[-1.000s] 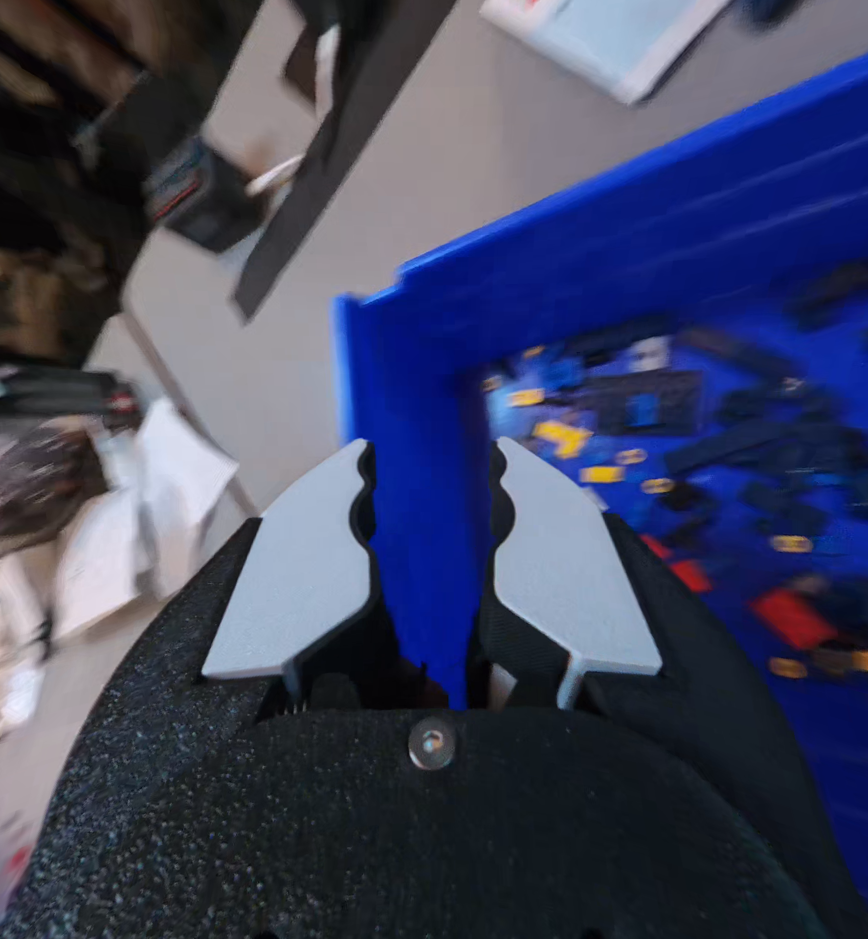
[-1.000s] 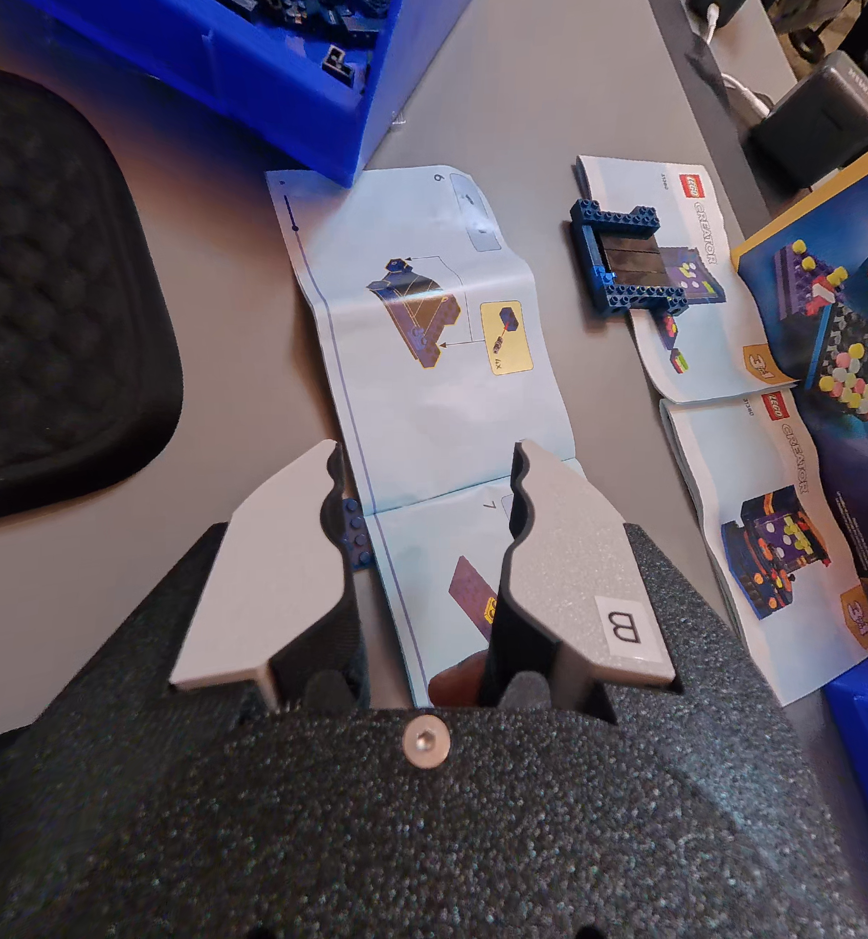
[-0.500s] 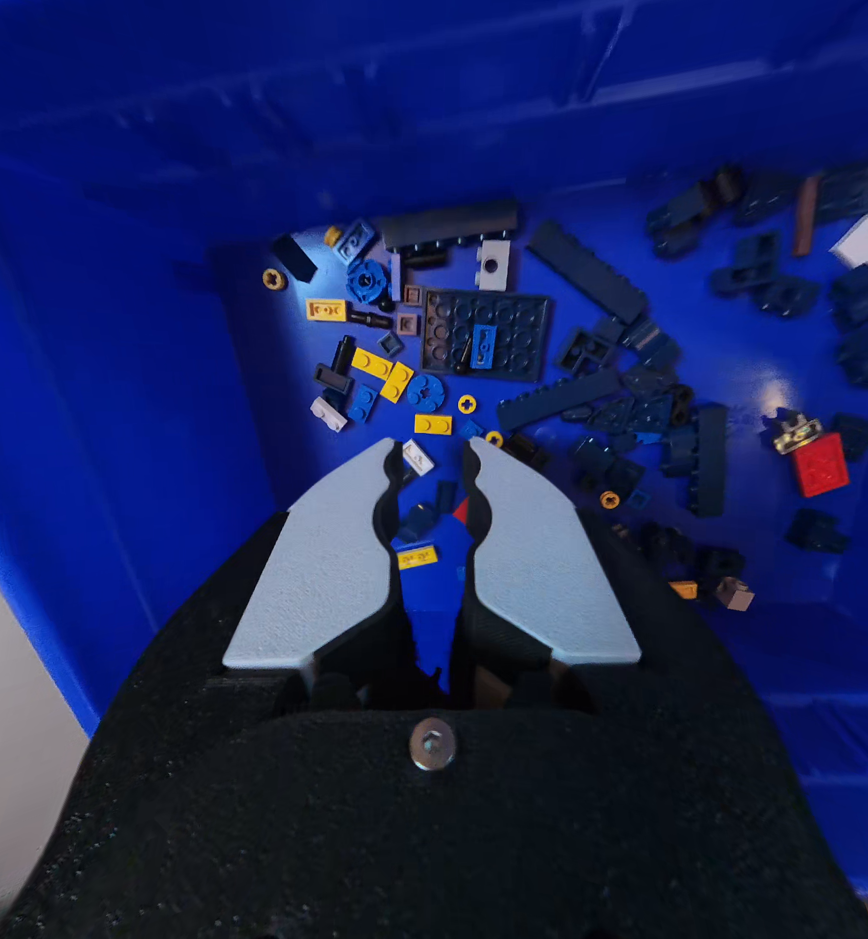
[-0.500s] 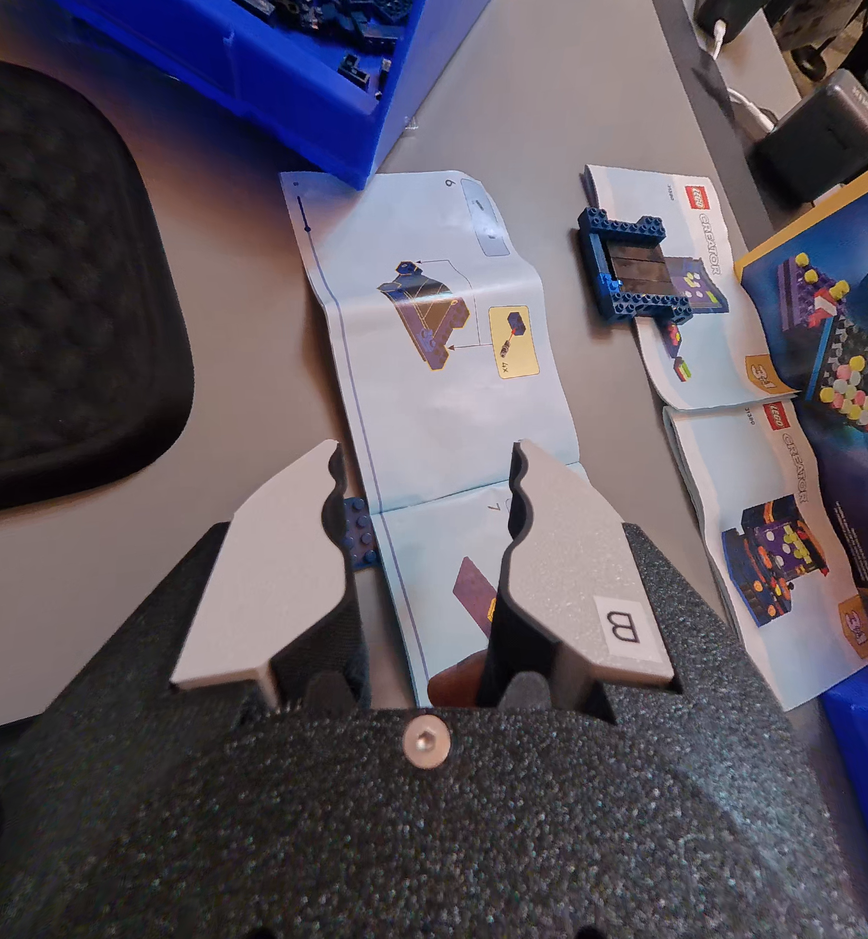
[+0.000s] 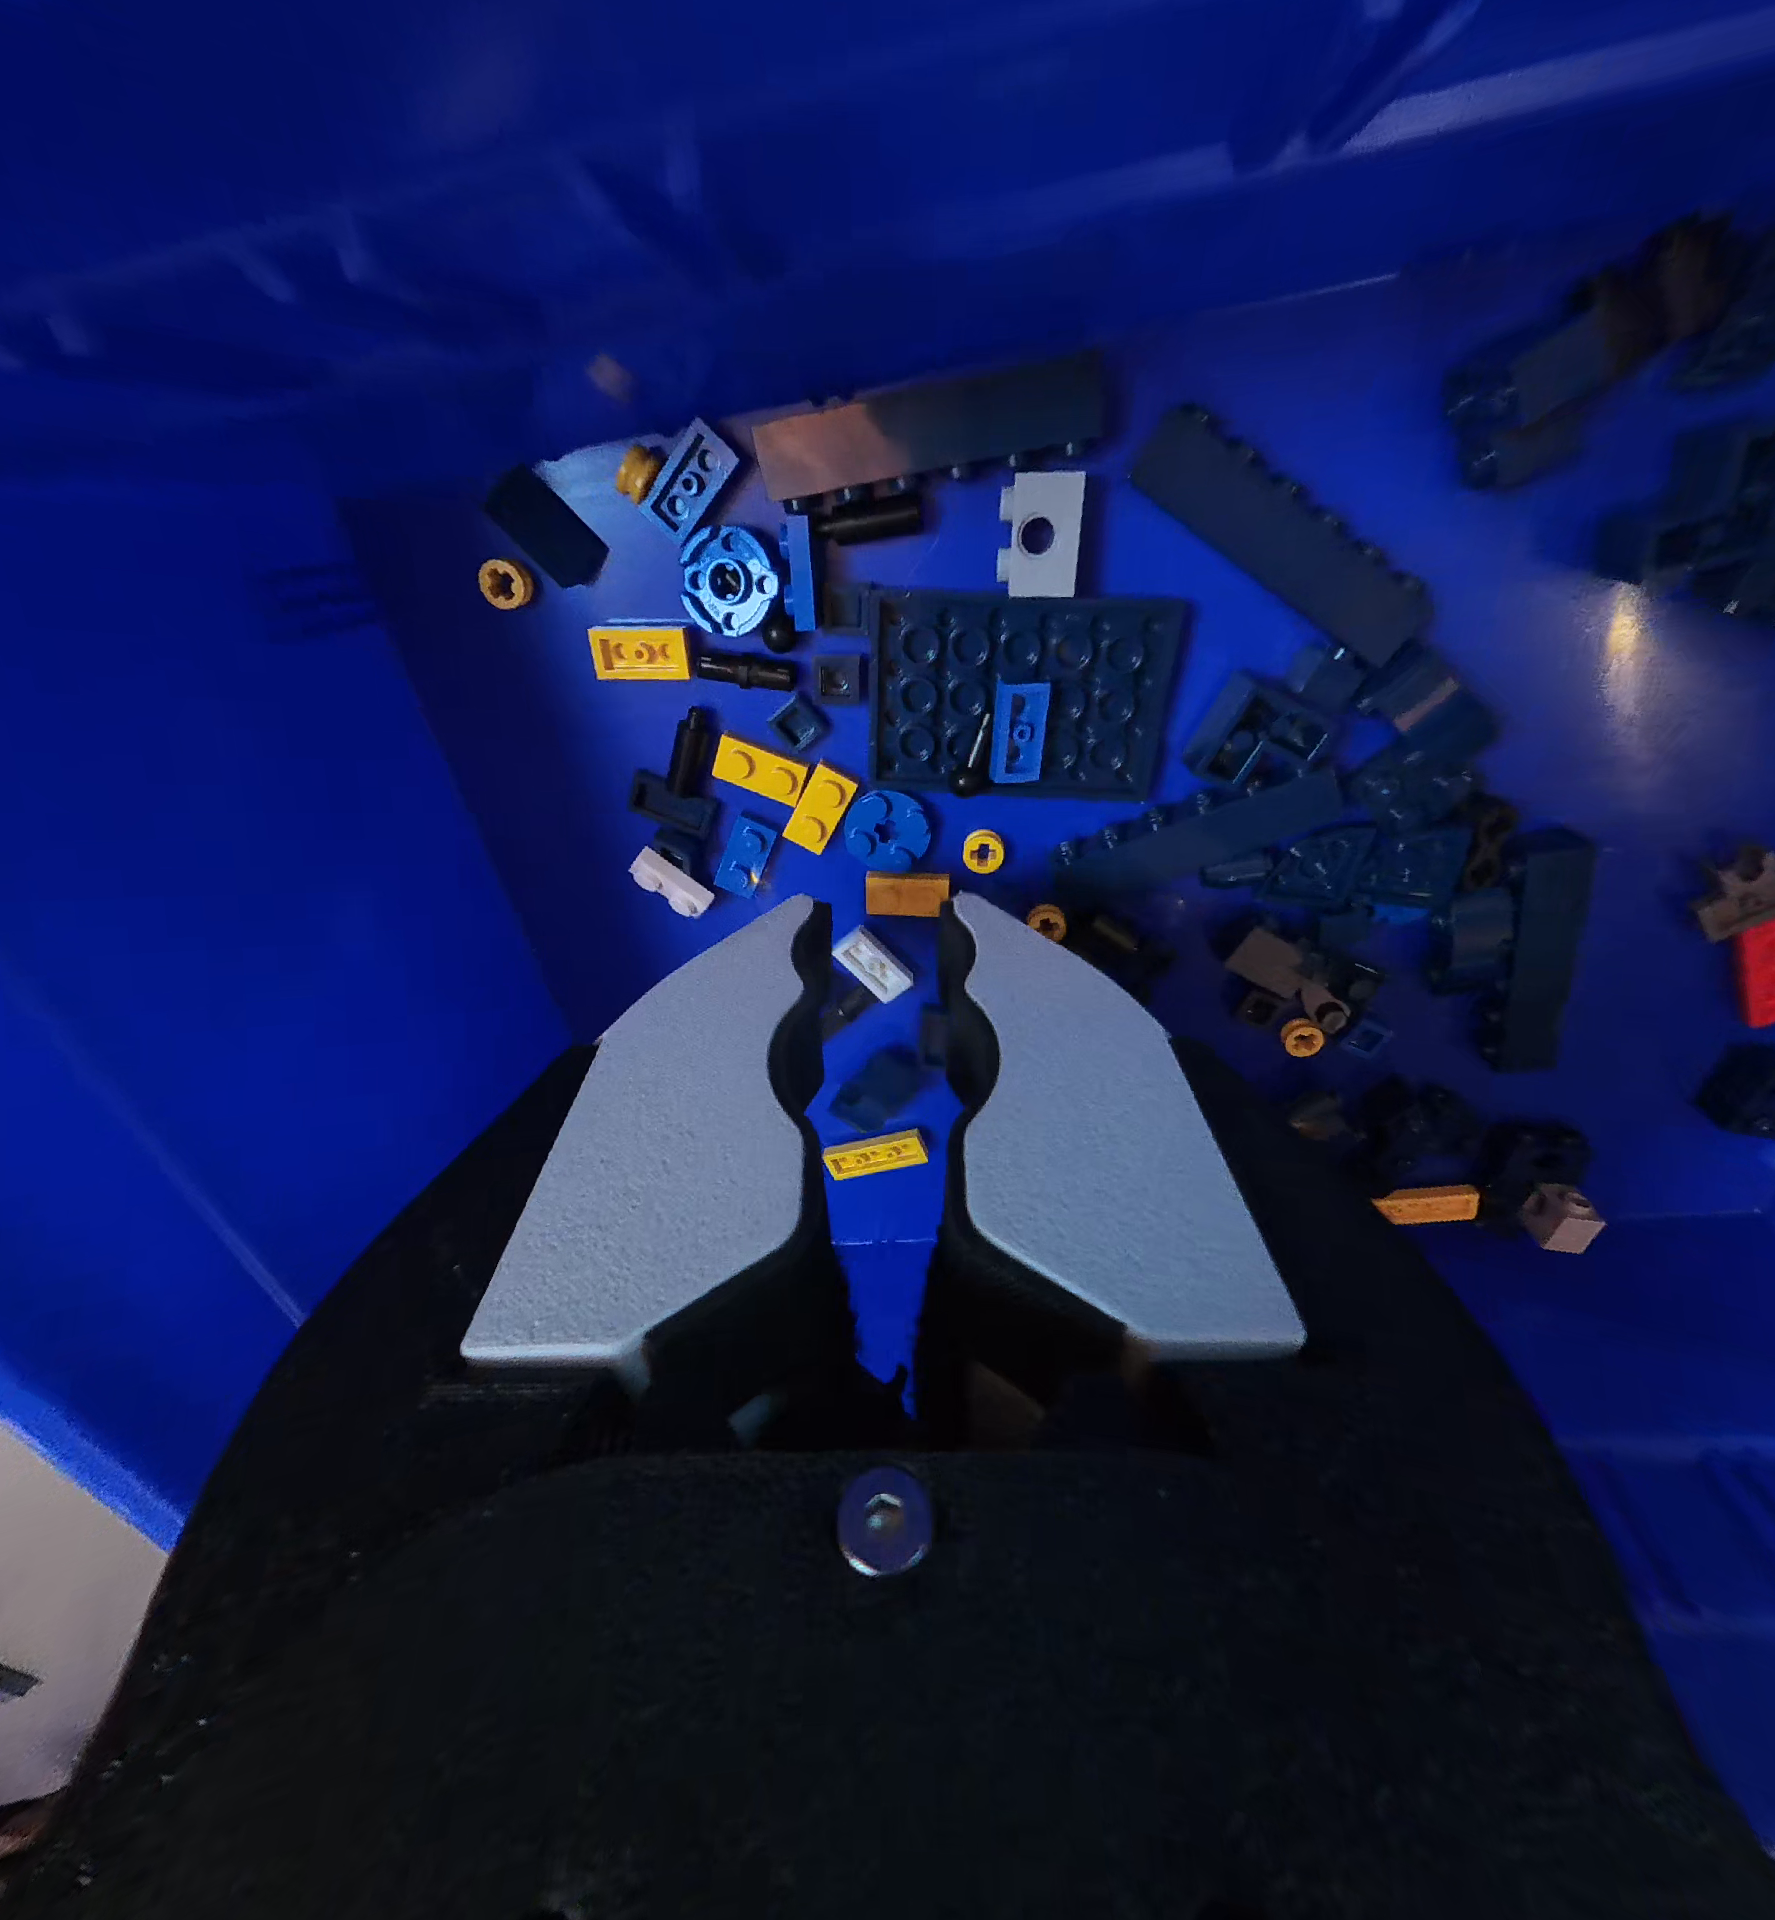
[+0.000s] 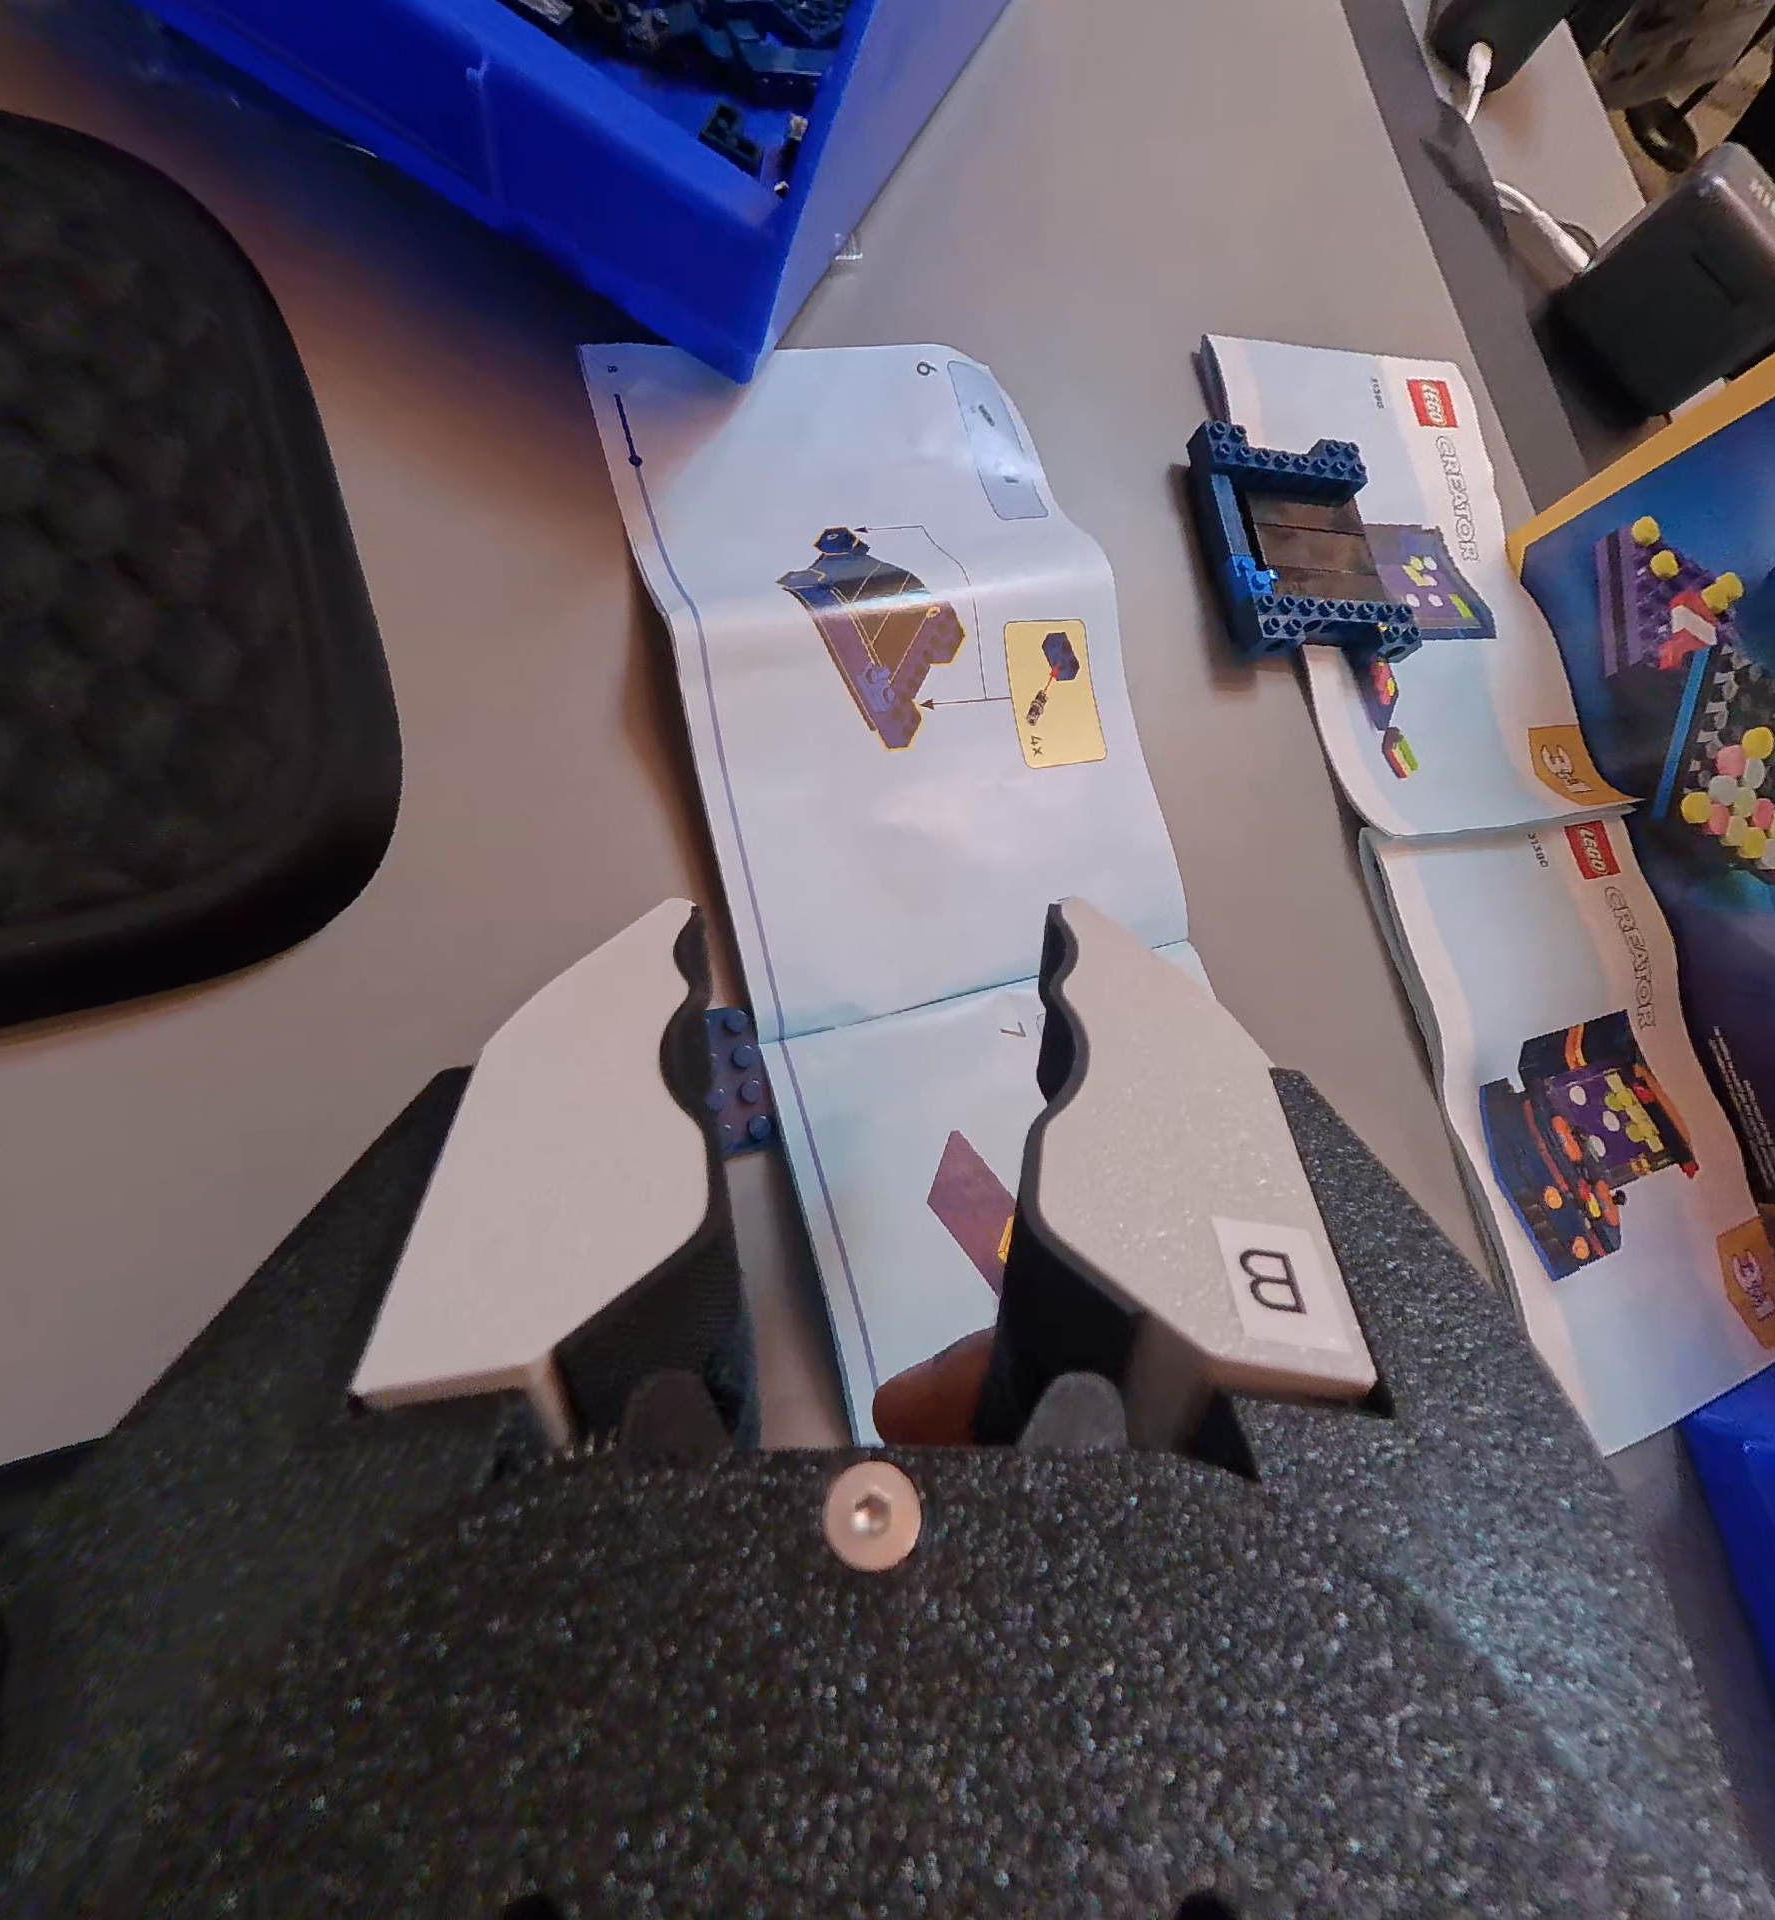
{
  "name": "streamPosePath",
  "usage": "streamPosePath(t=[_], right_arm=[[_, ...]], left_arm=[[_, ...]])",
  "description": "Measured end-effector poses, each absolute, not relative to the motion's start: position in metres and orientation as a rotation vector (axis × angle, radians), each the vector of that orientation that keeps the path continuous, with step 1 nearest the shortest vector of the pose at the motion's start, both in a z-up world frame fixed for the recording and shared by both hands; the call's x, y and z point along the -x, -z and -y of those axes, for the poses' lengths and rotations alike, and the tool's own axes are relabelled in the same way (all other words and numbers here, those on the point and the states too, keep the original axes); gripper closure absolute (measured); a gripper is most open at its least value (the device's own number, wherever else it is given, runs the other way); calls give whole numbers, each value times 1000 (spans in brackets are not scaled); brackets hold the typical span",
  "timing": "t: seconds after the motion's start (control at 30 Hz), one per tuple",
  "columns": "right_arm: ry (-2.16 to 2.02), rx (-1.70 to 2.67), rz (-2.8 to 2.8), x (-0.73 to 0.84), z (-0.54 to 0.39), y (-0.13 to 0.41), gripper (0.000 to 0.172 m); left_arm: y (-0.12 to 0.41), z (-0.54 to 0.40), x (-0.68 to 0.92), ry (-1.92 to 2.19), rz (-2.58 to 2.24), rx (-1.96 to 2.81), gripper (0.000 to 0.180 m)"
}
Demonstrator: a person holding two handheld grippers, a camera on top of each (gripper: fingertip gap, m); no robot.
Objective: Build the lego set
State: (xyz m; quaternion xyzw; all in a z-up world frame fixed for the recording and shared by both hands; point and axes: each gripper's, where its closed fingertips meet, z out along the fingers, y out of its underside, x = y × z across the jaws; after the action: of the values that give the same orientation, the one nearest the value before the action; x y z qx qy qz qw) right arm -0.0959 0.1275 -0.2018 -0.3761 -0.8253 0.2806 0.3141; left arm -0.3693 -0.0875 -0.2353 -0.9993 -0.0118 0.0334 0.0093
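Bricks lie loose on the floor of the blue bin. Left gripper hangs over them, fingers narrow, gripping nothing; a small white plate sits below the gap, orange tile just past the tips. Judgement: centre on one piece, avoid neighbours. Right gripper is wide and empty over the open booklet, a dark blue plate by its left finger.

The left gripper points downward with its 2 fingers set narrowly apart and gripping nothing, while the right gripper is angled forward with its 2 fingers spread wide and bare.
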Motion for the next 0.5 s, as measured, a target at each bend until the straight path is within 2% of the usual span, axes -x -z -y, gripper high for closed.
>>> streamPosePath(t=[0.23, 0.5], right_arm=[[-738, 998, 2163, 96, -130, 200, 110], [-735, 992, 2170, 95, -128, 202, 110]], left_arm=[[246, 89, 368, -60, 38, 3136, 158], [247, 88, 366, -7, 25, 3085, 165]])
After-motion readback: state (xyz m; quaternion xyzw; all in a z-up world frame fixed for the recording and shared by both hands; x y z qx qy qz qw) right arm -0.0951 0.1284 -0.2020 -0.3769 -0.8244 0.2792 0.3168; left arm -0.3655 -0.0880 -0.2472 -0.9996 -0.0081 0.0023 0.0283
